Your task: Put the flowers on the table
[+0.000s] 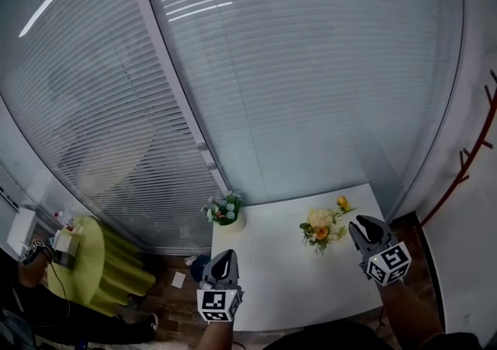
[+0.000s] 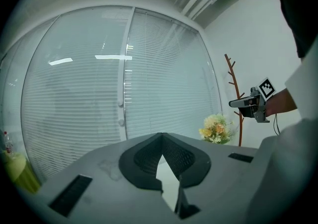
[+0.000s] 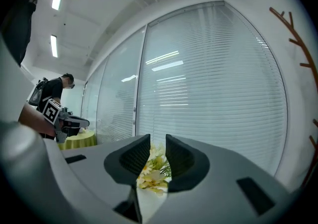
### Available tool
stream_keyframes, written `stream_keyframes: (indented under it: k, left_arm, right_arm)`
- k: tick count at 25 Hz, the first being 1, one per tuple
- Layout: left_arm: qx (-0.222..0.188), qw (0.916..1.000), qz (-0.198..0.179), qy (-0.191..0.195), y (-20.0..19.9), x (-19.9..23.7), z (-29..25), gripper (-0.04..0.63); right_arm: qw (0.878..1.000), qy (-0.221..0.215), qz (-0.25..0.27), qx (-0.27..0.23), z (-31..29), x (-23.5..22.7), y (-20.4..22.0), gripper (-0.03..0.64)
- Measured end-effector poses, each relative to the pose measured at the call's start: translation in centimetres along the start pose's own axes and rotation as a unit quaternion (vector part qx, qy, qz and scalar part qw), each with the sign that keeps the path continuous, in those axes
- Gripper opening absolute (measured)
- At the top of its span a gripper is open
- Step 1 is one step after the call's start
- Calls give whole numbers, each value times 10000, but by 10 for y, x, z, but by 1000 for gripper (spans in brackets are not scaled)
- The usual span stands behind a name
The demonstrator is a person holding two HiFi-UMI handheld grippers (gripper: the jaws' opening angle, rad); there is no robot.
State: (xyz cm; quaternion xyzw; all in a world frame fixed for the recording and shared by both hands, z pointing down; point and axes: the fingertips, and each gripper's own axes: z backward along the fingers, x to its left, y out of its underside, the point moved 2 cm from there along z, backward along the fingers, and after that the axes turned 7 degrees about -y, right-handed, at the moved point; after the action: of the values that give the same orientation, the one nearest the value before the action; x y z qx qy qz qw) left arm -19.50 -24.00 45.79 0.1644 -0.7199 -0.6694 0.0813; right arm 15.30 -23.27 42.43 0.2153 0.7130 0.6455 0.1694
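The flowers [image 1: 320,225] lie on the white counter [image 1: 272,282], in its right half and toward the far edge, so I judge the task to be as good as done.

Your right gripper [image 1: 363,226] is the nearer one. It hovers just beside the bunch, on its right, and does not touch it. In the right gripper view its fingers stand a narrow gap apart and hold nothing. The pale yellow blooms show through that gap, ahead of the pads and lower.

The bunch seems to lie at a slant, with a yellow bud at the far right end and green leaves at the near left end. Its long axis therefore crosses the line of your right fingers and does not follow it. If you want to take the flowers again, I think the right hand must go forward, a little left and down, with the fingers opened wider.

Your left gripper [image 1: 223,257] is at the near left part of the counter, well apart from the bunch. Its fingers are closed tip to tip with nothing between them. A small potted plant [image 1: 224,209] stands at the far left corner, nearer to this hand.

I can read no brand, label or word anywhere. Only the black and white square markers on each cube [image 1: 388,263] are visible.
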Motion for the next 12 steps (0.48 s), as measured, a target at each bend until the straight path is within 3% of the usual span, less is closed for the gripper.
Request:
stream_keyframes:
  k: [12]
  left_arm:
    - [-39,10000,-13,4,-3,-5,-7,5]
  right_arm:
    - [9998,132,92,-71,3,-6,-2,20]
